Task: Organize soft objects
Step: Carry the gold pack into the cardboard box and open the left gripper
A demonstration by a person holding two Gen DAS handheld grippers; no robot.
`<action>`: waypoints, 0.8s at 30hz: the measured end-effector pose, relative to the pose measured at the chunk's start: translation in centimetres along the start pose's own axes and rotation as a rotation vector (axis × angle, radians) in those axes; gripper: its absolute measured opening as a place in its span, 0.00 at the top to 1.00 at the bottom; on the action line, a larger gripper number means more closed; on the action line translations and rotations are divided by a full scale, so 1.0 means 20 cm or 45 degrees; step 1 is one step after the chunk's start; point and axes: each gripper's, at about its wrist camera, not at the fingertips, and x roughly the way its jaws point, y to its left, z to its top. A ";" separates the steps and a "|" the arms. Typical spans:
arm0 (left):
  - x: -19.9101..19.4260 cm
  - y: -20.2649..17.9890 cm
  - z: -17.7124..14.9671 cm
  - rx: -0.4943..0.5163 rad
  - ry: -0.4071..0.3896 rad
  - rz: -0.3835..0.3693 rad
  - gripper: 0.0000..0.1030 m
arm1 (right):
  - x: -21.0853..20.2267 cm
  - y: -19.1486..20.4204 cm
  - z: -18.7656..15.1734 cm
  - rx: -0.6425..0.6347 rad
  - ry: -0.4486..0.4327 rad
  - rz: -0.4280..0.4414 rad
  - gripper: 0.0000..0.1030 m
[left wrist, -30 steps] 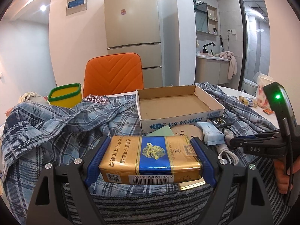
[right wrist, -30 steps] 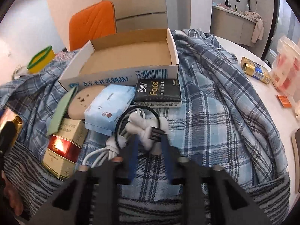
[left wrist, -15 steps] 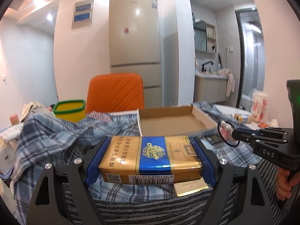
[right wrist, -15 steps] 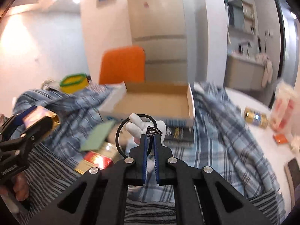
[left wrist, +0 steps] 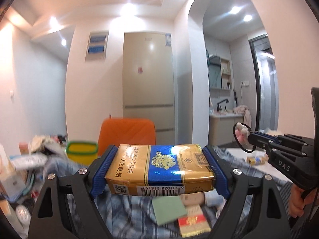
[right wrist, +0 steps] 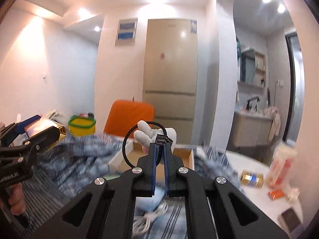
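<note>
tall beige fridge (left wrist: 148, 83) at the far wall, an orange chair (left wrist: 127, 134) in front of it, and a plaid blue cloth (right wrist: 83, 155) spread over the counter (right wrist: 257, 165), blurred here. far on the cloth sits an open cardboard box (right wrist: 187, 155); a yellow bin with a green rim (right wrist: 81, 124) stands to the left of the chair.

left gripper (left wrist: 158, 169) is up above the clutter, jaws spread wide and clamped on the ends of a gold-and-blue cigarette carton (left wrist: 161, 169); it reads "filter cigarettes", with chinese characters down the gold part and barcode 6 901028 216159 on the near face. below it lie a green card (left wrist: 169, 209) and a red-and-gold pack (left wrist: 193, 226).

right gripper (right wrist: 160, 149) is raised too, "das" on its body in the left view, jaws nearly pressed together, pinching a black hair tie with a white plush charm (right wrist: 151, 134); its small black tag is too fine to read. a small gold tin (right wrist: 251, 178) lies on the bare counter at right.
</note>
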 end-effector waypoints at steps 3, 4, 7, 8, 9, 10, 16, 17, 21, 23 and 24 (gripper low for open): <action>0.04 -0.04 0.07 0.025 -0.097 -0.041 0.18 | 0.05 -0.03 0.09 0.007 -0.057 -0.020 0.93; 0.06 -0.05 0.08 0.031 -0.119 -0.043 0.18 | 0.06 -0.04 0.11 0.011 -0.074 -0.028 0.93; 0.17 -0.09 0.11 0.025 -0.143 -0.031 0.18 | 0.16 -0.05 0.17 0.017 -0.082 -0.038 0.93; 0.20 -0.09 0.12 0.018 -0.151 -0.032 0.18 | 0.21 -0.06 0.18 0.029 -0.074 -0.029 0.93; 0.24 -0.10 0.12 0.015 -0.162 -0.029 0.18 | 0.25 -0.07 0.19 0.045 -0.074 -0.026 0.93; 0.27 -0.12 0.12 0.010 -0.169 -0.033 0.18 | 0.28 -0.07 0.19 0.052 -0.072 -0.033 0.93; 0.44 -0.12 0.07 -0.031 -0.179 -0.032 0.18 | 0.49 -0.12 0.12 0.126 -0.048 -0.055 0.93; 0.47 -0.11 0.05 -0.037 -0.168 -0.029 0.18 | 0.53 -0.13 0.09 0.122 -0.038 -0.064 0.93; 0.60 -0.10 0.01 -0.050 -0.087 0.009 0.18 | 0.65 -0.16 0.02 0.115 0.022 -0.092 0.93; 0.66 -0.09 0.01 -0.055 -0.038 0.011 0.18 | 0.71 -0.18 0.00 0.116 0.081 -0.083 0.93; 0.70 -0.09 0.01 -0.047 -0.011 0.016 0.18 | 0.75 -0.18 0.00 0.109 0.115 -0.066 0.93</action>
